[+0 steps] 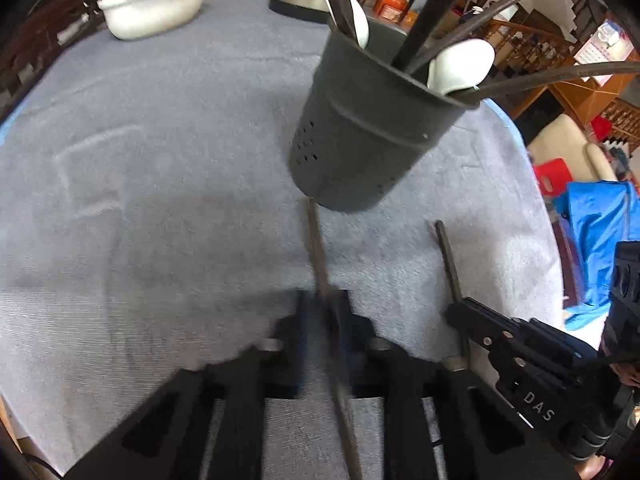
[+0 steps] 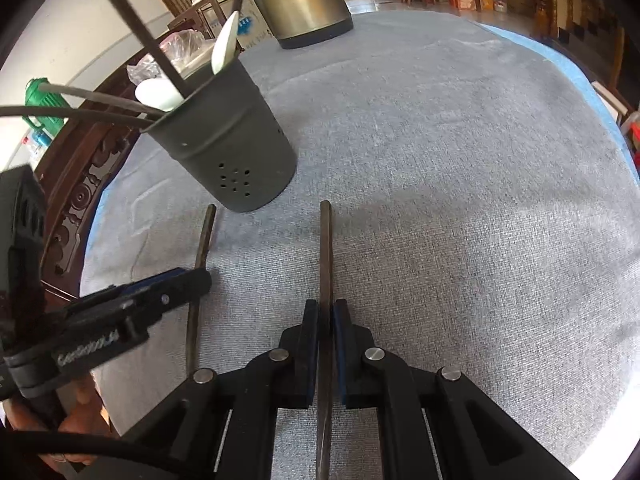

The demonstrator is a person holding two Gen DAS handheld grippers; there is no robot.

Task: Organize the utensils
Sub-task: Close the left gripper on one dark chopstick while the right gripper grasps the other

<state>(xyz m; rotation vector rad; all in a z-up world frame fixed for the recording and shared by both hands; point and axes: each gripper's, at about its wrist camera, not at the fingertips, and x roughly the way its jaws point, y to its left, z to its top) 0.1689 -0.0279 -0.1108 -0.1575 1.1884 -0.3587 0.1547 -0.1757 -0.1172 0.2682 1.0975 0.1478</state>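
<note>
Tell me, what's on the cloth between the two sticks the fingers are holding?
Nothing. In the right wrist view the grey cloth is bare between the left stick and the right stick. The cup stands farther back.

Both cameras ride just behind their own claws, looking steeply down and forward along the fingers at the grey-clothed surface (image 1: 160,160) from close range. The left view has the left claw (image 1: 326,312) at bottom centre, the holder (image 1: 368,128) ahead and slightly right, and the right claw (image 1: 464,312) at its lower right. The right view has the right claw (image 2: 328,316) centred, the holder (image 2: 232,152) up left, the left claw (image 2: 196,276) at its left edge. Both also share the kettle (image 2: 304,4) at the far edge.
</note>
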